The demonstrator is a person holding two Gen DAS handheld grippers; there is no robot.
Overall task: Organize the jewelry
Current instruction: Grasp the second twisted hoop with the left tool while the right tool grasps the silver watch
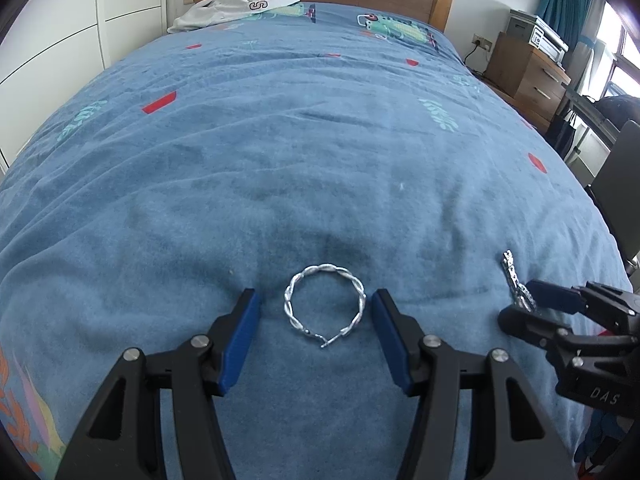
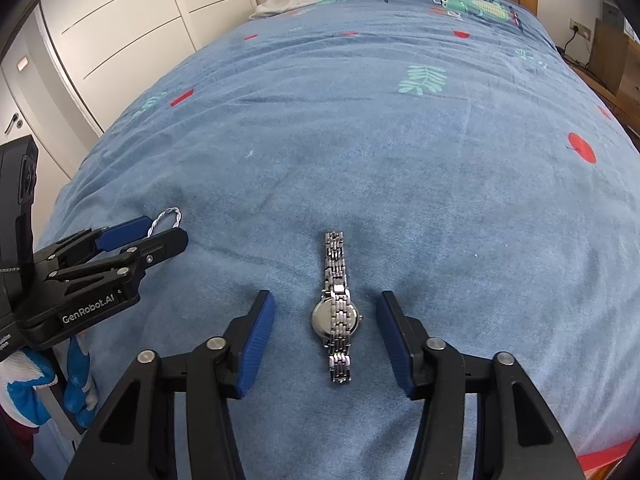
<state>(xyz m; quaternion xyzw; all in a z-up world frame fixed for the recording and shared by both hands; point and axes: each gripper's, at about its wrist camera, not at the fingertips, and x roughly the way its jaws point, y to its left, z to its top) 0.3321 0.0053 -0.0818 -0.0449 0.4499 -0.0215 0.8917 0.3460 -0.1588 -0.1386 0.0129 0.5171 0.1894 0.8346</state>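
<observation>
Bed (image 1: 320,140), near end. Left gripper (image 1: 316,320) jaws wide open, empty, straddling a twisted silver bracelet (image 1: 325,305) lying flat, clasp pointing near. Right gripper (image 2: 326,336) likewise wide open and empty over a silver watch (image 2: 337,316); its band runs near-to-far, straight along the gap. Each piece centred between its own jaws, bracelet left of watch.

Both tongs are black plastic linkages with round silver rivets at the joints and ribbed blue pads lining the inner faces of the fingers. The left tongs (image 2: 160,226) carry white "GenRobot.AI" lettering on the body; the right tongs (image 1: 524,302) show "DAS" on theirs.
</observation>
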